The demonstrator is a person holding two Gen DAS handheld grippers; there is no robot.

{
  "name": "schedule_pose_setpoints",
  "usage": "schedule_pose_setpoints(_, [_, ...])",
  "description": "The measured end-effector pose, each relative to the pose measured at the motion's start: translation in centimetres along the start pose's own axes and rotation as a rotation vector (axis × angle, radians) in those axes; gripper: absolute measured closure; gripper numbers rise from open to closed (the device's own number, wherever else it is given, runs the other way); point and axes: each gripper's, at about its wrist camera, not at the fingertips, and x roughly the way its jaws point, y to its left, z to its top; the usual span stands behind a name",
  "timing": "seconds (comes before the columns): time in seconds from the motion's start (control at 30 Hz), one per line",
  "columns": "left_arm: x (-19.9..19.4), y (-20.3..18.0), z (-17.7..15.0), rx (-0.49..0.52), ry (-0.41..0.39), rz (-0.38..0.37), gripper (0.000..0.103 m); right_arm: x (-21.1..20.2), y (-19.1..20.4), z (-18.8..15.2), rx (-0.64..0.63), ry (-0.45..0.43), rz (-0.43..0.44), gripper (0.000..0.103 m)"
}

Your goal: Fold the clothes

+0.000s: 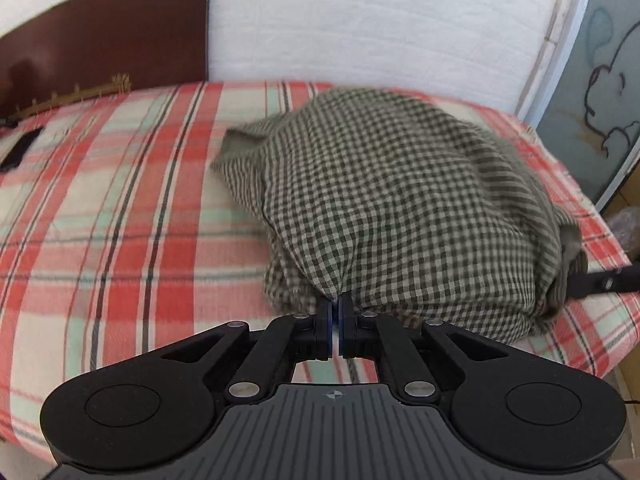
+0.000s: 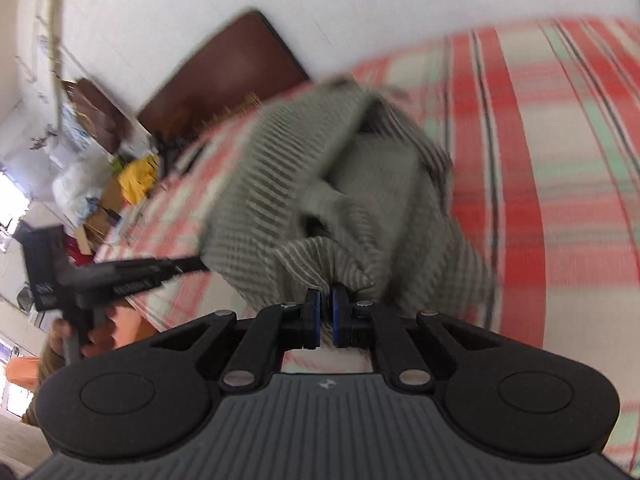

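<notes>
The left tongs are clenched on a hem of the checked garment; the right tongs pinch another edge of it, lower centre of their frame; the cloth hangs bunched between them over the plaid bed, so folding looks barely begun; open bedding lies left of frame; the bed's edge and the wall close in at right and top.

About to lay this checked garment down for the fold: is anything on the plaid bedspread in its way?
Nothing visible. Both the left gripper and the right gripper are shut on the checked garment, and the plaid bedspread around it shows bare. A dark flat object lies far off, near the headboard.
</notes>
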Motion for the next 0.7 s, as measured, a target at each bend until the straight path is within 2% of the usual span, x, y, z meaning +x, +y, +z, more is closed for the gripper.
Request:
schedule_pose_setpoints(0.07, [-0.7, 0.1, 0.1, 0.004, -0.011, 0.02, 0.101, 0.5, -0.4, -0.8, 0.004, 0.021, -0.016, 0.097])
schedule_pose_setpoints(0.1, [-1.1, 0.1, 0.2, 0.005, -0.016, 0.03, 0.095, 0.1, -0.2, -0.6, -0.007, 0.007, -0.013, 0.095])
schedule_pose_setpoints(0.13, [-1.5, 0.1, 0.3, 0.007, -0.021, 0.041, 0.078, -0.3, 0.0, -0.5, -0.018, -0.007, -0.01, 0.094])
schedule_pose_setpoints(0.17, [-1.8, 0.2, 0.3, 0.009, -0.027, 0.051, 0.072, -1.1, 0.3, -0.1, -0.029, -0.035, -0.008, 0.091])
schedule_pose_setpoints(0.2, [-2.2, 0.2, 0.4, 0.011, -0.032, 0.061, 0.066, -2.1, 0.5, 0.3, -0.039, -0.072, -0.007, 0.077])
schedule_pose_setpoints(0.23, [-2.6, 0.2, 0.5, 0.012, -0.038, 0.071, 0.054, -3.1, 0.8, 0.8, -0.05, -0.109, -0.006, 0.066])
schedule_pose_setpoints(0.27, [-3.0, 0.2, 0.7, 0.015, -0.049, 0.08, 0.046, -3.9, 0.9, 1.2, -0.06, -0.144, -0.013, 0.046])
schedule_pose_setpoints(0.3, [-3.5, 0.3, 1.1, 0.017, -0.07, 0.086, 0.045, -4.5, 1.1, 1.6, -0.069, -0.177, -0.023, 0.042])
schedule_pose_setpoints(0.4, [-4.3, 0.3, 2.8, 0.014, -0.118, 0.081, 0.044, -6.5, 1.5, 2.8, -0.097, -0.277, -0.056, 0.042])
schedule_pose_setpoints(0.47, [-4.5, 0.0, 4.0, 0.007, -0.142, 0.083, 0.041, -6.3, 1.2, 3.8, -0.08, -0.304, -0.053, 0.042])
schedule_pose_setpoints(0.6, [-4.1, -0.5, 5.3, -0.013, -0.166, 0.049, 0.036, -3.6, 0.3, 6.4, -0.035, -0.287, -0.018, 0.043])
schedule_pose_setpoints(0.7, [-3.5, -1.1, 5.4, -0.018, -0.157, 0.037, 0.035, -1.2, 0.2, 8.3, -0.03, -0.258, -0.033, 0.043])
